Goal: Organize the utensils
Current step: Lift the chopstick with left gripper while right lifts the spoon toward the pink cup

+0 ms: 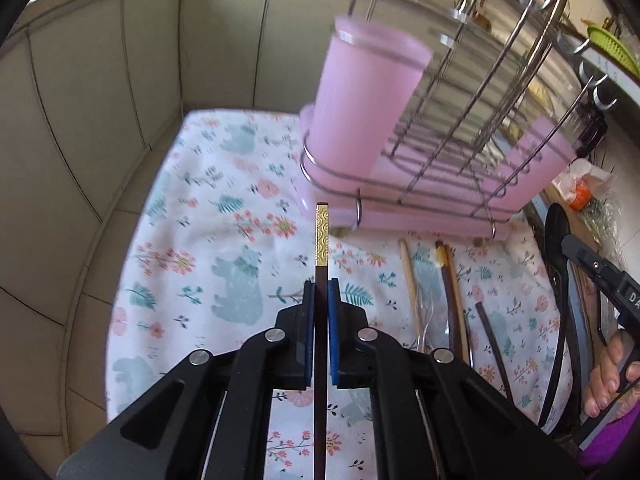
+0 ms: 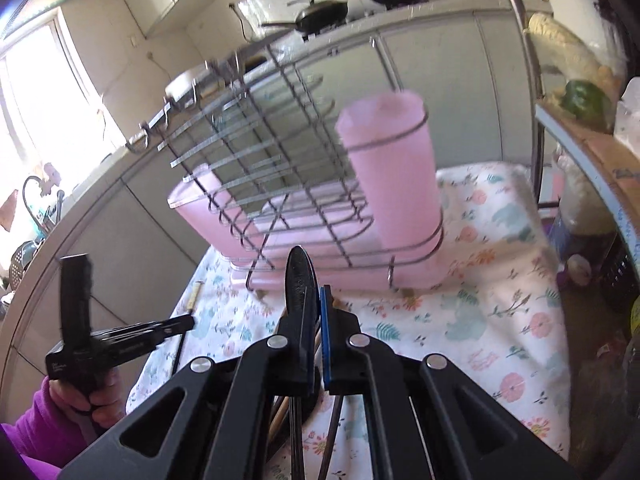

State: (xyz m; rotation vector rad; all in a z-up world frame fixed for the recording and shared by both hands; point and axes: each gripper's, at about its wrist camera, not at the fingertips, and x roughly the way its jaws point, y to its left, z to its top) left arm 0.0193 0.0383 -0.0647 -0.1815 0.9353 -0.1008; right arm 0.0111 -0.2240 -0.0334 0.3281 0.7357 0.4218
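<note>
Jaws of the left gripper (image 1: 321, 312) are closed on a dark chopstick (image 1: 321, 276), which is pinched between the blue pads just below its gold-patterned band. Jaws of the right gripper (image 2: 316, 316) are likewise clamped, on a black spoon (image 2: 299, 280) whose bowl stands edge-on above the fingertips.

The pink utensil cup (image 1: 362, 100), hung at the end of the wire dish rack (image 1: 460, 128), is taken as landmark. The chopstick is held in front of and below the cup, with its gold end just short of the rack's base. The spoon is held in front of the rack, to the cup's left in the right wrist view. More chopsticks (image 1: 452, 292) lie on the floral cloth (image 1: 208, 216) in front of the rack, on the side away from the cup.

The chopstick is judged light, stiff and smooth, so it could pivot or slide in a narrow pinch; a hold nearer its middle would probably steady it. Its long axis runs straight along the gripper's fingers, gold end forward and towards the rack. The spoon is judged light and rigid, probably plastic; its grip appears to sit where handle meets bowl. Its long axis also follows the fingers, bowl forward towards the rack and handle trailing back beneath the gripper.
</note>
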